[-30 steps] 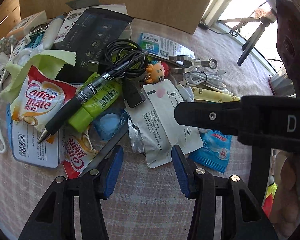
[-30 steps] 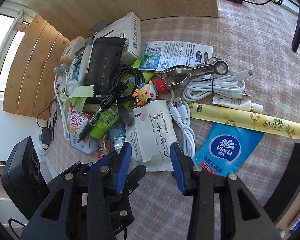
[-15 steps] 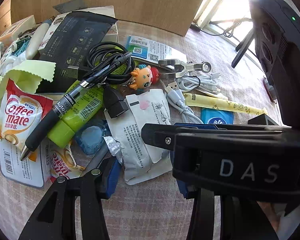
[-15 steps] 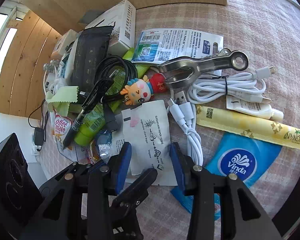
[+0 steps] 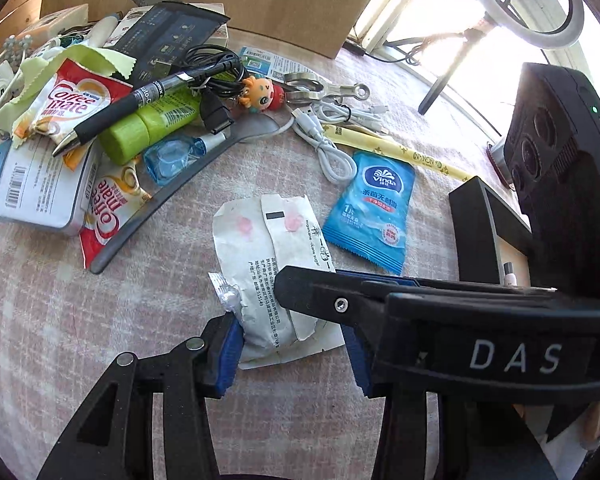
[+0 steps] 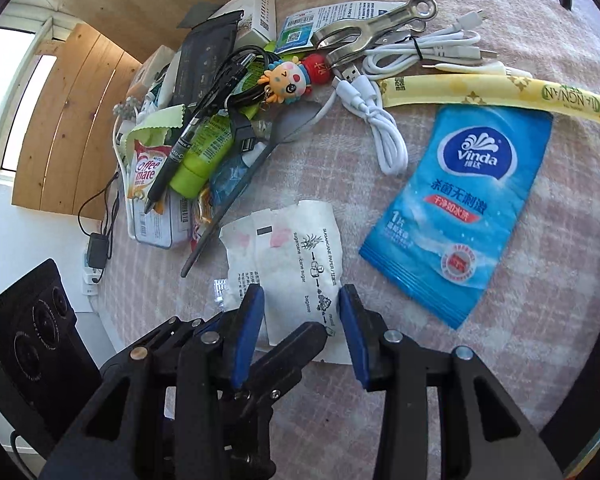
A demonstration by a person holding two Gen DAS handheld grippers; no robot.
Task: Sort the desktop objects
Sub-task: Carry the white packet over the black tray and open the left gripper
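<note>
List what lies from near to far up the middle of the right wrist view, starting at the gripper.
Right gripper → white sugarcane-paper packet → grey curved strip → cartoon doll keychain → QR-code leaflet → white box.

Home room, desk by sunny window (image 5: 440, 12). Soft pink checked cloth (image 6: 520, 360) covers table. Messy pile of everyday stuff: pen (image 5: 140, 98), white charging cables (image 6: 420, 54), coffee creamer packets (image 5: 70, 98), wet wipe pack (image 6: 460, 204) (blue one), little cartoon doll (image 6: 286, 80). Wooden boards (image 6: 72, 120) lean at wall.
</note>
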